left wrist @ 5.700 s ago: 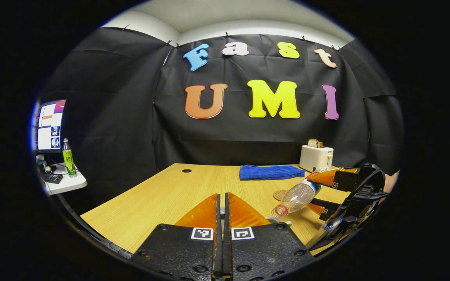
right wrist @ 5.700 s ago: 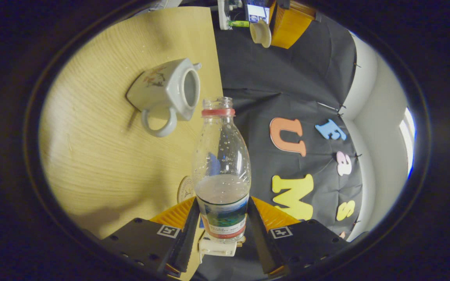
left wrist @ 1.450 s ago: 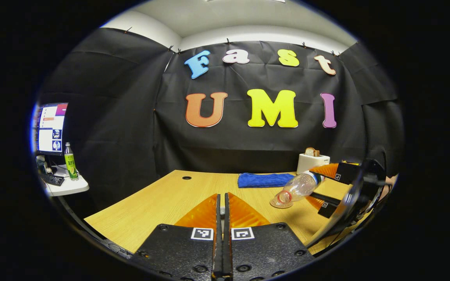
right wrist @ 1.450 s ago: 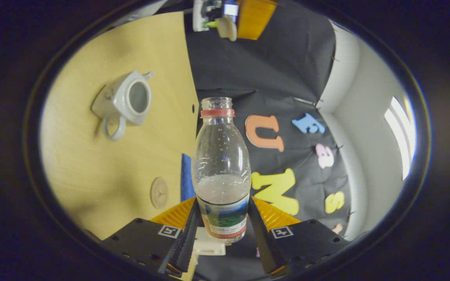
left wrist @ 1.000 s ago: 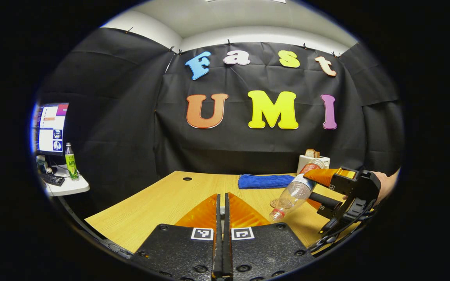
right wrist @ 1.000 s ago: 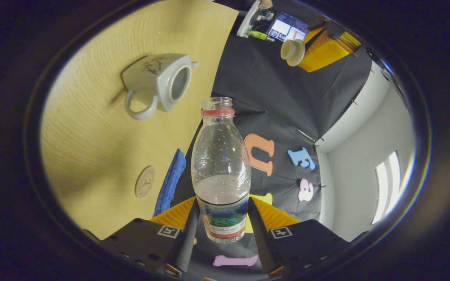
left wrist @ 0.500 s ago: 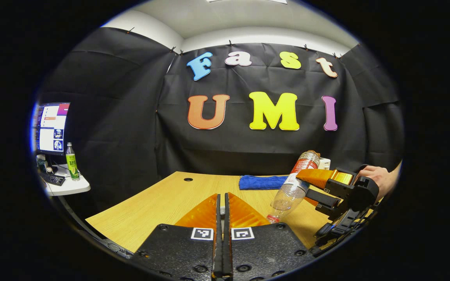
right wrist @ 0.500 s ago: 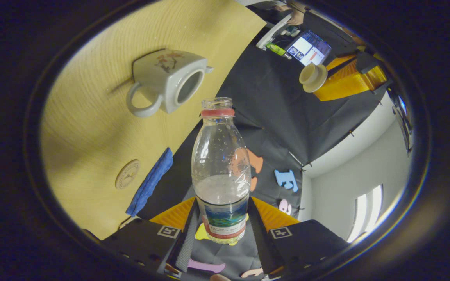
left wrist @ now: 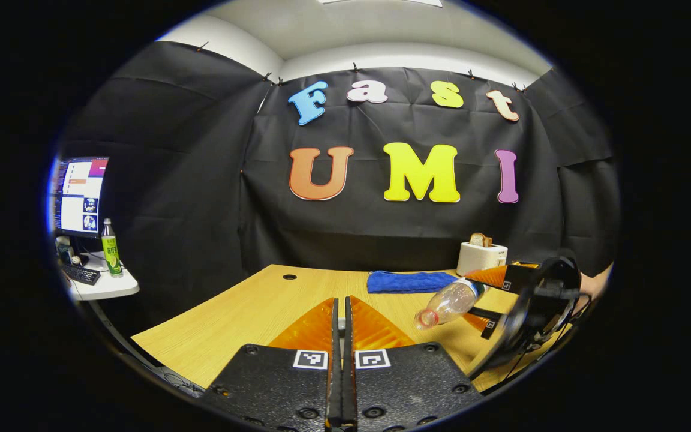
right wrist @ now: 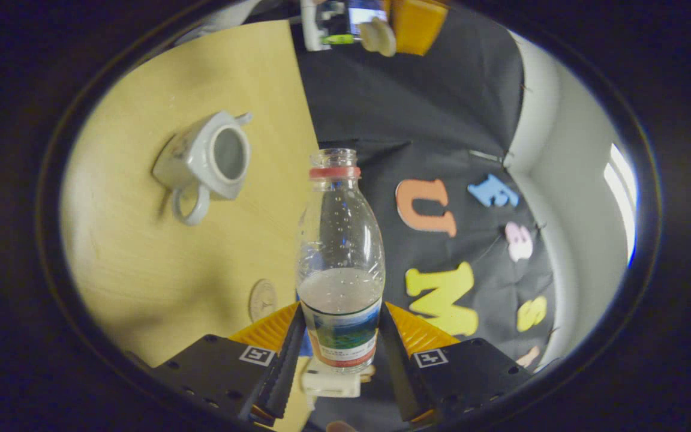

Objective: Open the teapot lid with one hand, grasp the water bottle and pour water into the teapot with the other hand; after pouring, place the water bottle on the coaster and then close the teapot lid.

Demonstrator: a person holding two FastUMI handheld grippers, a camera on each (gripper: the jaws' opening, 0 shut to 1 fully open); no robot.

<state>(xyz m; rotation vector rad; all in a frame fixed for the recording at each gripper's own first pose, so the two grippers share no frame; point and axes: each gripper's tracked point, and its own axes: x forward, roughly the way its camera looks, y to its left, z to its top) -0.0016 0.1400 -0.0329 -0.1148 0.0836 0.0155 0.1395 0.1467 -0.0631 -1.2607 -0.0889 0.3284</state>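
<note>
My right gripper (right wrist: 339,315) is shut on a clear water bottle (right wrist: 339,258) with no cap and some water inside. In the left gripper view the bottle (left wrist: 448,302) lies nearly level above the table, mouth pointing left, with the right gripper (left wrist: 482,298) around its base. The white teapot (right wrist: 201,159) stands open on the table, apart from the bottle's mouth. A round coaster (right wrist: 262,300) lies nearer the bottle's base. My left gripper (left wrist: 339,305) is shut; the right gripper view shows the teapot lid (right wrist: 377,37) at its tips, held high above the table.
A blue towel (left wrist: 408,281) lies at the back of the wooden table (left wrist: 249,306), with a white toaster (left wrist: 481,257) holding bread to its right. A side desk at the left carries a monitor (left wrist: 78,195) and a green bottle (left wrist: 109,247).
The bottle has swung from a steep mouth-down tilt back to nearly level and pulled away from the teapot. The left gripper has stayed put with the lid.
</note>
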